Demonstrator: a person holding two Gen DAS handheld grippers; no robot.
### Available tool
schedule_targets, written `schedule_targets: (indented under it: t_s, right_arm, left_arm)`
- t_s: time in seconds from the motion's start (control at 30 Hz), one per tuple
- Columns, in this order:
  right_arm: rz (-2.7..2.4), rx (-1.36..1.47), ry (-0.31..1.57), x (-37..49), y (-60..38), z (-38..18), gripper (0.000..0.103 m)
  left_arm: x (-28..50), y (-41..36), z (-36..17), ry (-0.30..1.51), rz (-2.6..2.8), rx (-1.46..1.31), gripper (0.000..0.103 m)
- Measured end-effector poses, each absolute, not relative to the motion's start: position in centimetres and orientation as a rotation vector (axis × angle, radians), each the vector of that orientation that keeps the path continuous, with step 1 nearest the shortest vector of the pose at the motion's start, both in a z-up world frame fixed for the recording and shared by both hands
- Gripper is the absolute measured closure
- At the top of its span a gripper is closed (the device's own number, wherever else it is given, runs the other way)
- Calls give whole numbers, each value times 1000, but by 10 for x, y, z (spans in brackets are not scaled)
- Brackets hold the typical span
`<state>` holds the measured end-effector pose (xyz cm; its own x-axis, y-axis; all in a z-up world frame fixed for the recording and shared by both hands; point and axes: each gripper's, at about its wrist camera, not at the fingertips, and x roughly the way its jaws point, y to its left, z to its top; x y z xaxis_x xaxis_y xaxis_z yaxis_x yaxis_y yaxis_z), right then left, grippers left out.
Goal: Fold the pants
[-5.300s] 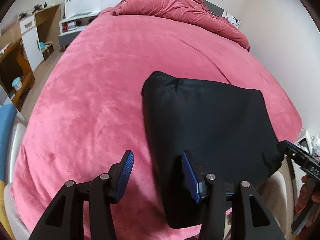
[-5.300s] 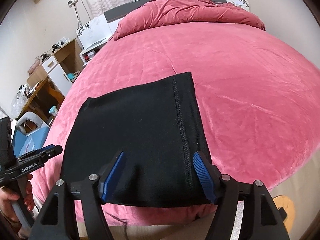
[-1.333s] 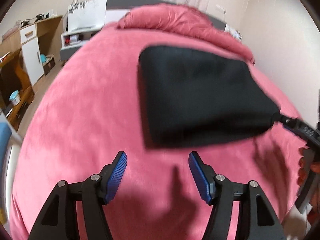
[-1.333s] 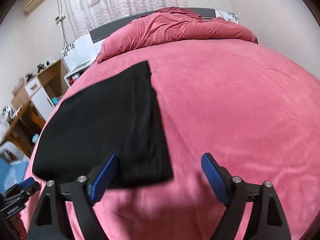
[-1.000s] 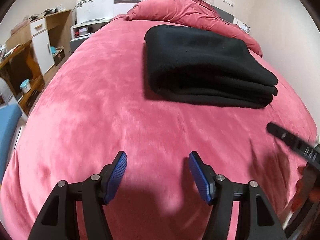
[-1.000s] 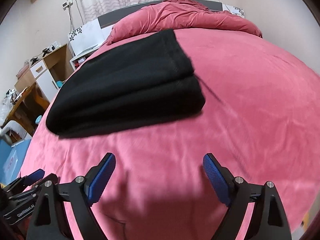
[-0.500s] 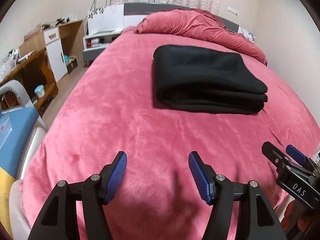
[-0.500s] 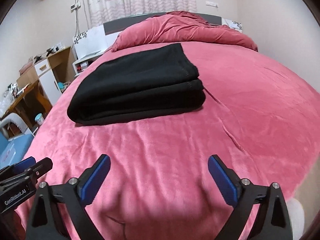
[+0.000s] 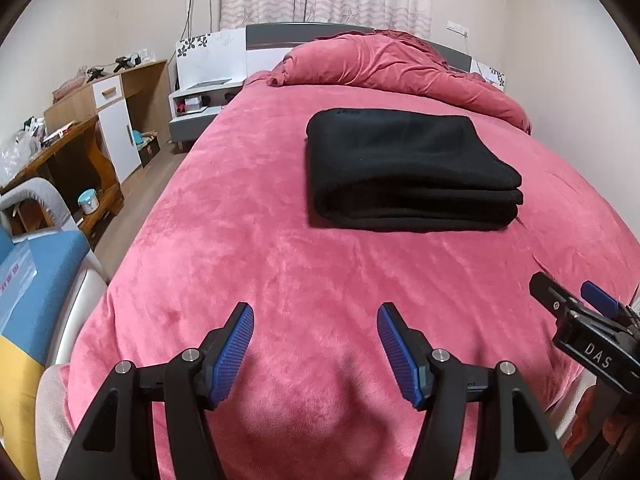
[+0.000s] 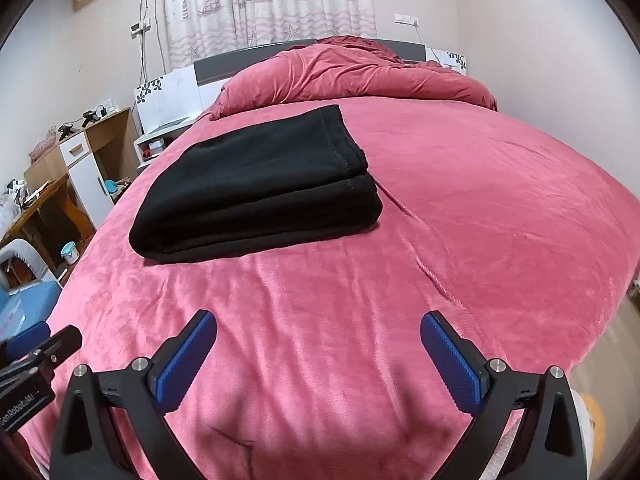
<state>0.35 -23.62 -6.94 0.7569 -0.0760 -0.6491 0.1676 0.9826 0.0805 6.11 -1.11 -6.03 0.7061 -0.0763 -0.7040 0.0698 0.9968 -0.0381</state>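
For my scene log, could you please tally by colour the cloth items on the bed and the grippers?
Black: 1, folded pants
Pink-red: 2, blanket, bunched duvet
Black-and-blue: 2, left hand-held gripper, right hand-held gripper
Total: 5

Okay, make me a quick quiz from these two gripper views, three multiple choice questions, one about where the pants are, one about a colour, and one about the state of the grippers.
1. Where do the pants lie?
A. On the bed
B. On the wooden desk
C. On the floor

2. What colour is the bed cover?
A. Blue
B. Pink-red
C. White

3. How are the two grippers?
A. Both shut on the pants
B. One open, one shut
C. Both open and holding nothing

Key: 1 A, the folded black pants rest on the bed cover. 2 B, the cover is pink-red throughout. 3 C, the left gripper and right gripper show wide gaps with only cover between the fingers.
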Motion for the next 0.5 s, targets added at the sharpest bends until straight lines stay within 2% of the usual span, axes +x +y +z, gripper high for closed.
schedule_targets:
  t_s: [0.5]
  right_arm:
    - [-126,108,684,3,-231,-67,0]
  left_arm:
    - [63,-13,-61,790,-85,-21,38]
